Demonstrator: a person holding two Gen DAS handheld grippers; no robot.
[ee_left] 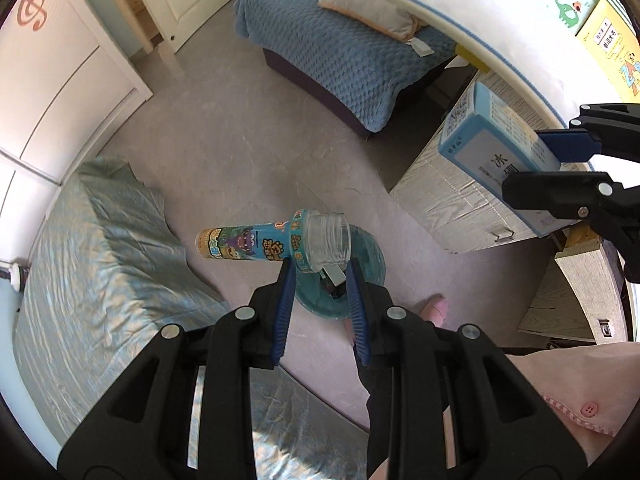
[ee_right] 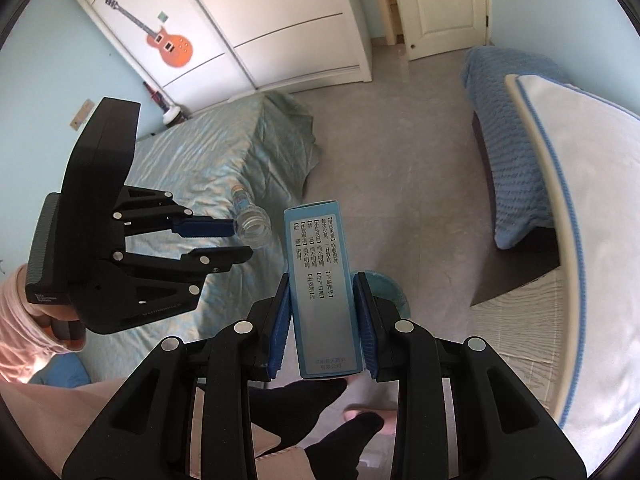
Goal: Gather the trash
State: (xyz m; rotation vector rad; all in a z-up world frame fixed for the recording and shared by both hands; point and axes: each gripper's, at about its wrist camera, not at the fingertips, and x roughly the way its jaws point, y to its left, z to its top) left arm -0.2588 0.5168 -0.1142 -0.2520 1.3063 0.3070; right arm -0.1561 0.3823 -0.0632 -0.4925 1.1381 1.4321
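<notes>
Gripping an uncapped bottle [ee_left: 276,246], the left gripper [ee_left: 318,270] hovers over a bin [ee_left: 370,256]; the right gripper [ee_right: 322,292] clamps a box [ee_right: 320,280].

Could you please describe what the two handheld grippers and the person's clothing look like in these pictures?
Both the left gripper and the right gripper have black plastic frames with silver round bolt heads and ribbed blue pads. The left one's housing shows small pale lettering. The person wears a pink sleeve and pink buttoned clothing.
</notes>
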